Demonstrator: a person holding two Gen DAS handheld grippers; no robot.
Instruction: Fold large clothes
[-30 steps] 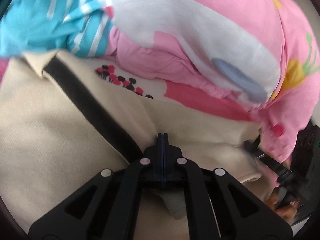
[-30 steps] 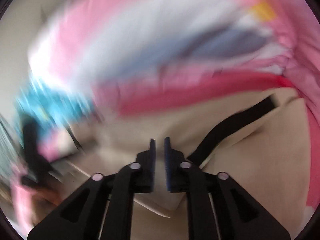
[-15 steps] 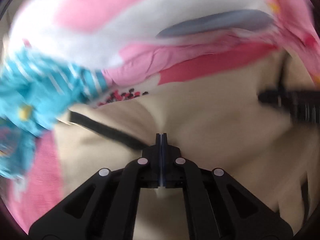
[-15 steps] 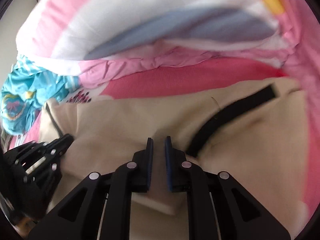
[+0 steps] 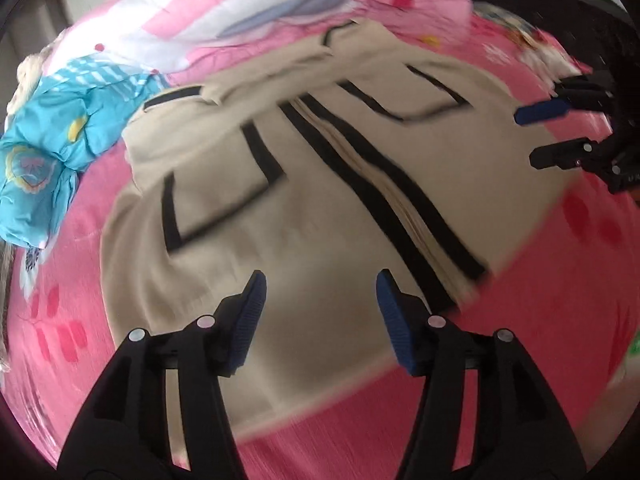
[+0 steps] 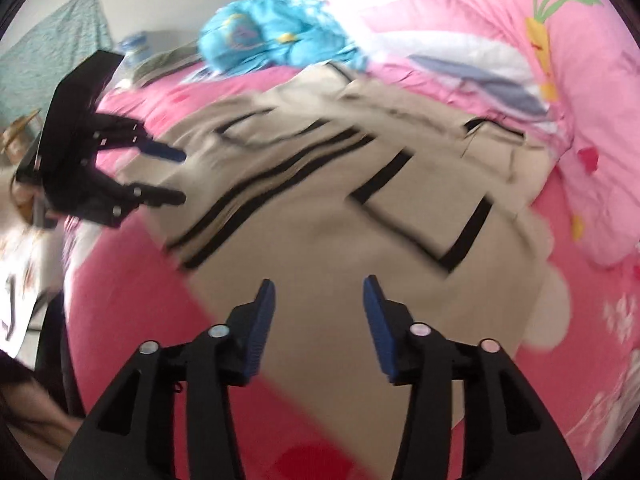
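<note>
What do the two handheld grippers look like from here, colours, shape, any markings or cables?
Both match: the left gripper and right gripper have black plastic frames with triangular cut-outs, pale round pivot pins, and two fingers faced with ribbed blue pads. No cables or printed markings are visible.

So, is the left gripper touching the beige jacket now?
Apart. The right wrist view shows the left gripper from the side, open, with nothing between its fingers and the beige jacket lying flat on the bed beneath it.
</note>
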